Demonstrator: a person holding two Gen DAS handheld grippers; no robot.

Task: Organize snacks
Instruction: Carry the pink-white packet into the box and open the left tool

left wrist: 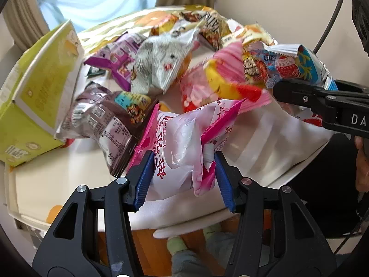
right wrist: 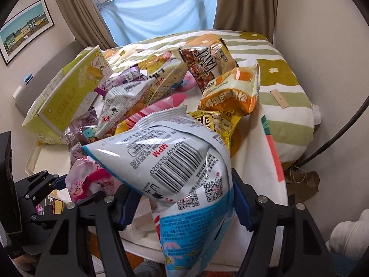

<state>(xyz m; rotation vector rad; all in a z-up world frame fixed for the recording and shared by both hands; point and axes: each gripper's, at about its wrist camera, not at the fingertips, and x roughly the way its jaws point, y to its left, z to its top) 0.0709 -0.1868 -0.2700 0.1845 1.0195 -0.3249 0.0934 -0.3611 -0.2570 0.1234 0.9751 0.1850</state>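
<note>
A heap of snack bags lies on a bed. My left gripper point(left wrist: 183, 180) is shut on a pink and white candy bag point(left wrist: 182, 143) at the heap's near edge; the bag also shows in the right wrist view point(right wrist: 85, 182). My right gripper point(right wrist: 182, 207) is shut on a light blue and white snack bag point(right wrist: 175, 159) and holds it above the heap. In the left wrist view that bag point(left wrist: 290, 64) hangs at the right, held by the right gripper point(left wrist: 283, 92).
A yellow-green cardboard box point(left wrist: 34, 87) lies on its side at the left of the heap; it also shows in the right wrist view point(right wrist: 62, 101). Purple, silver, orange and brown bags lie behind. A green striped blanket point(right wrist: 288, 106) covers the bed's right. Walls stand close on the right.
</note>
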